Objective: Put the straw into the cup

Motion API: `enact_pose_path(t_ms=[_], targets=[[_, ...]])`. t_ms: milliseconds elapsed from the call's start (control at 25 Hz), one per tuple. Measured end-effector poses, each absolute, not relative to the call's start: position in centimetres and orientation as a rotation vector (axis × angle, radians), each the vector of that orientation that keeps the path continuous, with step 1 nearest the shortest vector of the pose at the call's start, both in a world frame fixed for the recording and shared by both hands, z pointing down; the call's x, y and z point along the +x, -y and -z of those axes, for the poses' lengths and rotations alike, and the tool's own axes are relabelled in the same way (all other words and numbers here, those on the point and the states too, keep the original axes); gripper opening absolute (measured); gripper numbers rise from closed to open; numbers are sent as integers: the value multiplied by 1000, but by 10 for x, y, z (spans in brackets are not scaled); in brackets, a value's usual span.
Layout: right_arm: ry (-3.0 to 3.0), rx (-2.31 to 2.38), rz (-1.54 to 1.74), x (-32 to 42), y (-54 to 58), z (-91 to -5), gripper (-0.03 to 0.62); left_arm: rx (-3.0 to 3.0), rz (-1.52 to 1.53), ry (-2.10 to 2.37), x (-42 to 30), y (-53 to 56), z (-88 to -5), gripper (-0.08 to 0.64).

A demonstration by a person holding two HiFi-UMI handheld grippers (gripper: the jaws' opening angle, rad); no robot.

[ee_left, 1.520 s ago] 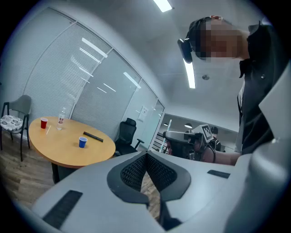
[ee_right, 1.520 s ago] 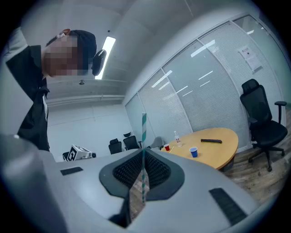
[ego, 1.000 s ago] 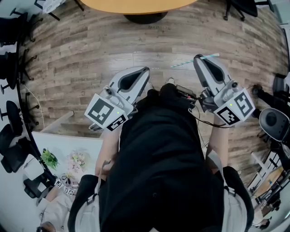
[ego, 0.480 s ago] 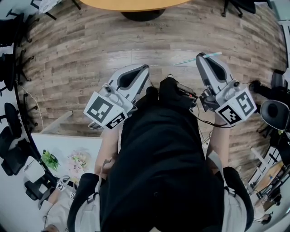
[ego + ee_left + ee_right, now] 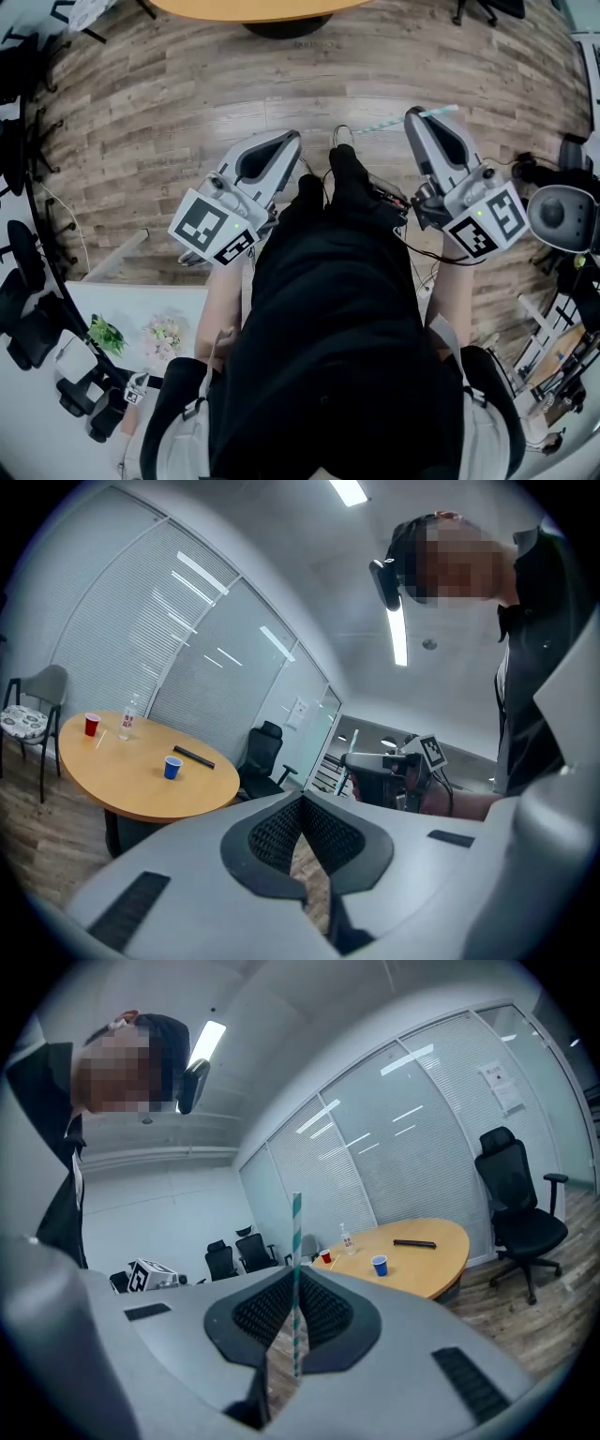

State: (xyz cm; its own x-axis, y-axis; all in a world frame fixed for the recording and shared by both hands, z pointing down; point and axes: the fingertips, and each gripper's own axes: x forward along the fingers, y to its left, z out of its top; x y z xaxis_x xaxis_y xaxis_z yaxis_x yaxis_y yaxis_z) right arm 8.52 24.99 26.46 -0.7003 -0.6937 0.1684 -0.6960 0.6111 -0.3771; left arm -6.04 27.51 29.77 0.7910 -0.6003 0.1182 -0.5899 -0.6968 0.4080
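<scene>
A teal-and-white striped straw (image 5: pixel 296 1269) stands upright between the jaws of my right gripper (image 5: pixel 296 1277), which is shut on it. In the head view the straw (image 5: pixel 389 123) lies crosswise at the tip of the right gripper (image 5: pixel 419 116), above the wooden floor. My left gripper (image 5: pixel 284 141) is held level beside it, and its jaws (image 5: pixel 304 802) are shut with nothing between them. A blue cup (image 5: pixel 379 1265) and a red cup (image 5: pixel 325 1257) stand far off on a round wooden table (image 5: pixel 427 1265). The blue cup (image 5: pixel 172 768) and red cup (image 5: pixel 91 725) also show in the left gripper view.
The table (image 5: pixel 248 7) also carries a clear bottle (image 5: pixel 347 1238) and a black bar (image 5: pixel 413 1242). Black office chairs (image 5: pixel 518 1206) stand by the glass wall and along the left edge (image 5: pixel 19 141). My black clothing (image 5: pixel 337 309) fills the lower middle of the head view.
Both grippers have stayed almost where they were, the straw still in the right one. The head view has shifted slightly, so the table sits closer to the top edge.
</scene>
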Motion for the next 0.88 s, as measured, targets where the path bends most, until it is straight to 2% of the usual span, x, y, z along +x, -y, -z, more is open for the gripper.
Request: enact_pose_path(t_ms=[880], targets=[[2956,967,-692,160,-136,-265,30,2515,-13,1046,30,-172,-285,11]])
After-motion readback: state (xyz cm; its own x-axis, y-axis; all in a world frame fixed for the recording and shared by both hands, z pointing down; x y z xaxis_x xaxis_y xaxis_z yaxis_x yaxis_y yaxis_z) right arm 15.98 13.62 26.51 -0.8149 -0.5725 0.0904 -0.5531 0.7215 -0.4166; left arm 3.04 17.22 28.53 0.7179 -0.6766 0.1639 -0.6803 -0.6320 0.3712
